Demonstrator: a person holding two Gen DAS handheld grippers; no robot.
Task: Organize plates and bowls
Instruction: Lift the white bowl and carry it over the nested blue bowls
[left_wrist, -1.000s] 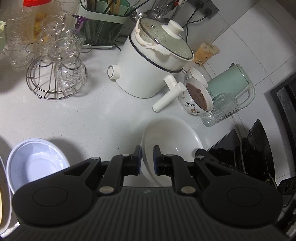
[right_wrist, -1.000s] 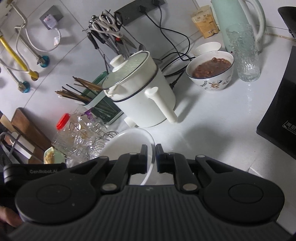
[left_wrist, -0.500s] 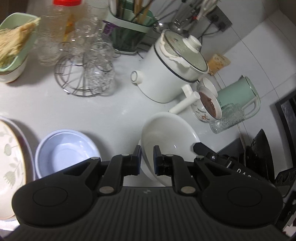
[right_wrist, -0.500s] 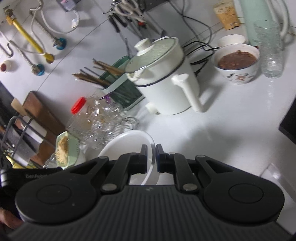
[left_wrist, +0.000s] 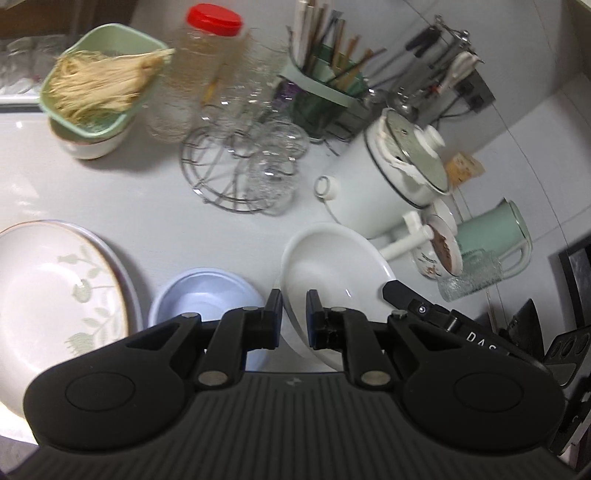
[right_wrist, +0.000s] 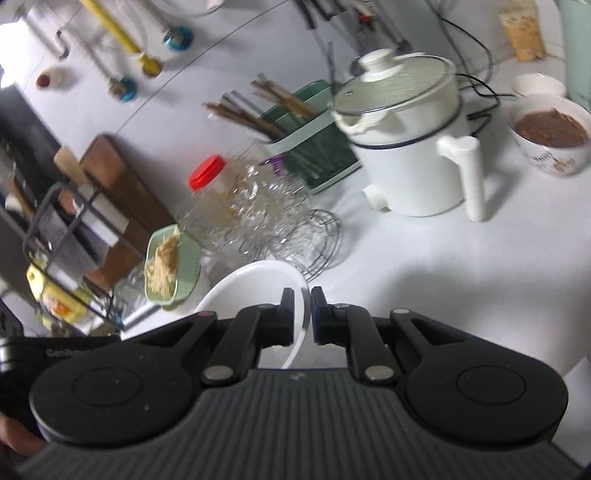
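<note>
Two tongs, left tongs (left_wrist: 294, 306) and right tongs (right_wrist: 302, 304), both clench one white bowl (left_wrist: 332, 266) (opposite rims); one blue bowl (left_wrist: 207, 288) and one floral plate (left_wrist: 55, 295) have newly entered view.

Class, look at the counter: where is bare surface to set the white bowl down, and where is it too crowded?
Free: the counter between the wire glass rack, flowered plate and blue bowl; also right of the white pot. Crowded: along the wall.
</note>
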